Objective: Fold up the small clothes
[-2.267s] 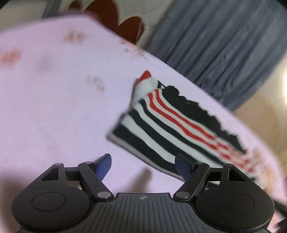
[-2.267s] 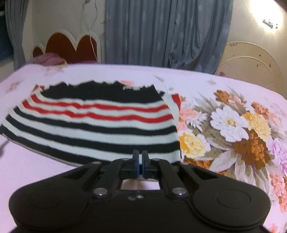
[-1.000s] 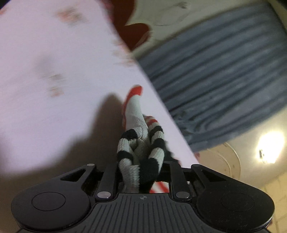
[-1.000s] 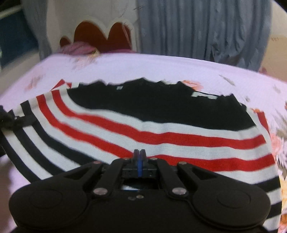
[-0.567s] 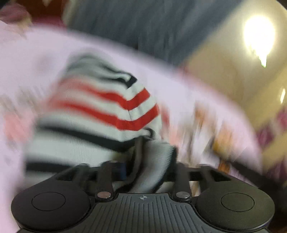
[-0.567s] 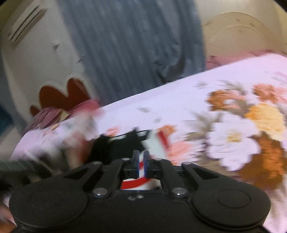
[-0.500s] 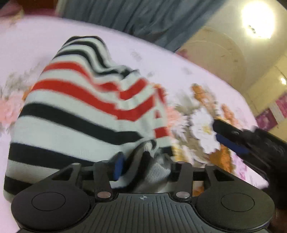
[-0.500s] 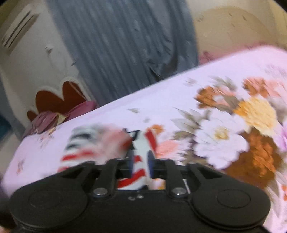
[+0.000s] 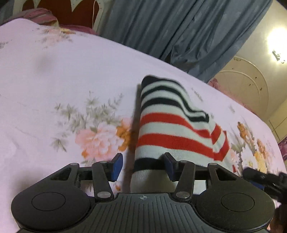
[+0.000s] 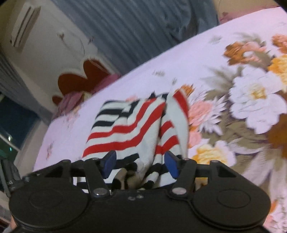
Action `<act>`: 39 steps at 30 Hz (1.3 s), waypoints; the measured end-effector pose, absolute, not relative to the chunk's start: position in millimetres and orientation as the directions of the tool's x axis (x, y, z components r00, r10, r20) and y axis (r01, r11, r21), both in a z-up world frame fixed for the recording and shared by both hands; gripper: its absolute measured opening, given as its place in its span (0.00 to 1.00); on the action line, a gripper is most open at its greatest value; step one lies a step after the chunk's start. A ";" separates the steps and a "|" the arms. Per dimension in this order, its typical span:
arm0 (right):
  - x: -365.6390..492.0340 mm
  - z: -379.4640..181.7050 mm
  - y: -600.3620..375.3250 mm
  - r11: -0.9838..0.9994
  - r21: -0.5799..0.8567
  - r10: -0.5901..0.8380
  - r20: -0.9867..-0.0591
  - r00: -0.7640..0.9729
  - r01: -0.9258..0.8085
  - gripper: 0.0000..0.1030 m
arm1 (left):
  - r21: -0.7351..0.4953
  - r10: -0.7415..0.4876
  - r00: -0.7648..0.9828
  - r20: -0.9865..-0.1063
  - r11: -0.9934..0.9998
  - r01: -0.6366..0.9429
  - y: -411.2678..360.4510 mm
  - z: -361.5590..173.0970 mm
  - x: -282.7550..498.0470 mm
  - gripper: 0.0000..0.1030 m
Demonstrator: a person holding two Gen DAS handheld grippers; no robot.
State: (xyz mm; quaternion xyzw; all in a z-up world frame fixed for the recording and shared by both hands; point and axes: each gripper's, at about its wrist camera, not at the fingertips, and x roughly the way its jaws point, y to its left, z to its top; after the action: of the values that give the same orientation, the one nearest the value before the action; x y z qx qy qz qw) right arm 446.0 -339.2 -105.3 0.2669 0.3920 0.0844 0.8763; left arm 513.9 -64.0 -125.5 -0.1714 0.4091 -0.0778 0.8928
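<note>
A small knit garment (image 9: 166,125) with black, white and red stripes lies folded over on the floral bedsheet (image 9: 62,80). My left gripper (image 9: 143,166) is open, its blue pads on either side of the garment's near edge without pinching it. In the right wrist view the garment (image 10: 129,129) lies bunched in two folds, and my right gripper (image 10: 139,162) is open with cloth between its spread pads. The right gripper also shows in the left wrist view (image 9: 265,179) at the far right edge.
The bedsheet (image 10: 242,89) has large flower prints on the right. Grey-blue curtains (image 9: 170,30) hang behind the bed. A red and white headboard (image 10: 80,78) and a pink pillow (image 9: 41,16) are at the far end.
Both grippers held the garment, swung it over into a fold, and have now opened. The garment has gone from spread flat to a narrow folded bundle.
</note>
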 end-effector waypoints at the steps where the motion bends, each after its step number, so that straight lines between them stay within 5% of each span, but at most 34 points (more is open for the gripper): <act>1: 452.0 -107.3 -333.5 0.860 0.506 0.337 -0.660 0.671 0.066 0.51 | -0.368 -0.277 0.655 -0.703 0.930 -0.002 -65.7 -125.6 512.7 0.48; 6: 475.2 -123.1 -318.1 0.888 0.454 0.304 -0.703 0.643 0.076 0.43 | -0.313 -0.266 0.653 -0.709 0.949 0.046 -79.8 -129.9 519.7 0.48; 10: 479.3 -124.6 -307.1 0.916 0.401 0.284 -0.695 0.660 0.028 0.20 | -0.266 -0.259 0.664 -0.702 0.960 0.094 -81.6 -124.2 520.9 0.48; 12: 474.5 -115.4 -297.2 0.948 0.318 0.250 -0.681 0.689 -0.030 0.18 | -0.244 -0.267 0.681 -0.682 0.961 0.133 -86.8 -117.6 517.9 0.34; 18: 436.8 -74.6 -294.5 0.977 0.159 0.205 -0.518 0.830 -0.142 0.17 | -0.179 -0.298 0.702 -0.647 0.954 0.240 -116.8 -102.8 518.1 0.33; 21: 441.9 -104.6 -310.7 0.992 0.103 0.121 -0.601 0.790 -0.074 0.17 | -0.034 -0.263 0.657 -0.707 0.940 0.340 -149.5 -108.9 527.1 0.33; 24: 455.7 -126.0 -330.8 0.978 0.208 0.155 -0.666 0.730 -0.018 0.22 | 0.087 -0.210 0.656 -0.725 0.917 0.390 -166.8 -102.9 527.6 0.33; 30: 470.5 -110.6 -357.4 0.945 0.322 0.169 -0.632 0.756 0.058 0.29 | 0.008 -0.281 0.675 -0.682 0.920 0.391 -147.4 -80.5 529.6 0.33; 35: 504.9 -118.1 -370.1 0.912 0.396 0.197 -0.657 0.728 0.110 0.29 | 0.088 -0.275 0.645 -0.713 0.877 0.472 -170.3 -92.2 539.1 0.33; 39: 510.0 -107.9 -355.7 0.940 0.339 0.194 -0.608 0.770 0.032 0.11 | 0.238 -0.204 0.674 -0.710 0.831 0.503 -175.9 -99.4 530.5 0.33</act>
State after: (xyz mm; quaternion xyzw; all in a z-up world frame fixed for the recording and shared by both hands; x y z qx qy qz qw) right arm 510.0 -355.7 -107.9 0.1673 0.3364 0.0438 0.9257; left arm 530.5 -175.9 -99.4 0.2123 0.3517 -0.1985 0.8898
